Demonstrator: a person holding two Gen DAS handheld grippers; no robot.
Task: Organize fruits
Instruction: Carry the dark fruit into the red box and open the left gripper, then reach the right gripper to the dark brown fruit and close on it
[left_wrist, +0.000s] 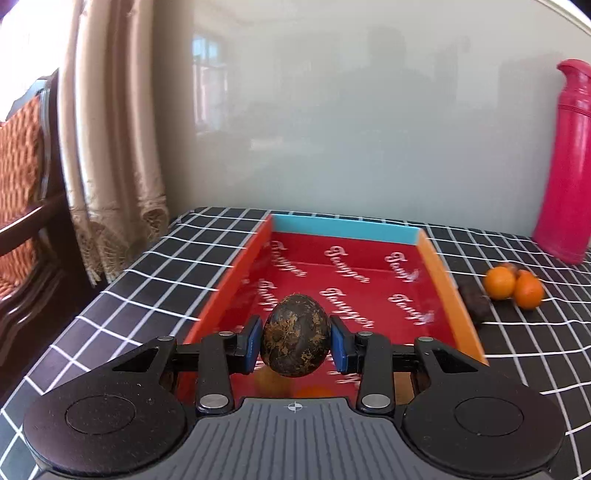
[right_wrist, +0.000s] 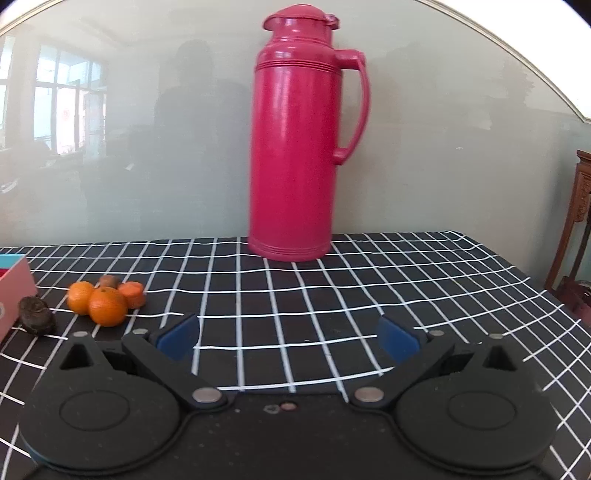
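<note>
My left gripper (left_wrist: 296, 345) is shut on a dark, mottled round fruit (left_wrist: 295, 338), held above the near end of a red tray (left_wrist: 369, 273) with orange sides and a blue far wall. Something orange shows dimly in the tray under the held fruit. Right of the tray lie a few oranges (left_wrist: 513, 286) and another dark fruit (left_wrist: 476, 304) against the tray's side. In the right wrist view my right gripper (right_wrist: 290, 338) stands open over the checked cloth with nothing between its fingers. The oranges (right_wrist: 103, 302) and dark fruit (right_wrist: 37, 314) lie to its left.
A tall pink thermos jug (right_wrist: 299, 147) stands at the back of the table by a glossy wall. Black cloth with white grid (right_wrist: 369, 295) covers the table. A curtain (left_wrist: 110, 147) and wooden chair (left_wrist: 26, 184) stand off the left edge; dark wooden furniture (right_wrist: 580, 229) at far right.
</note>
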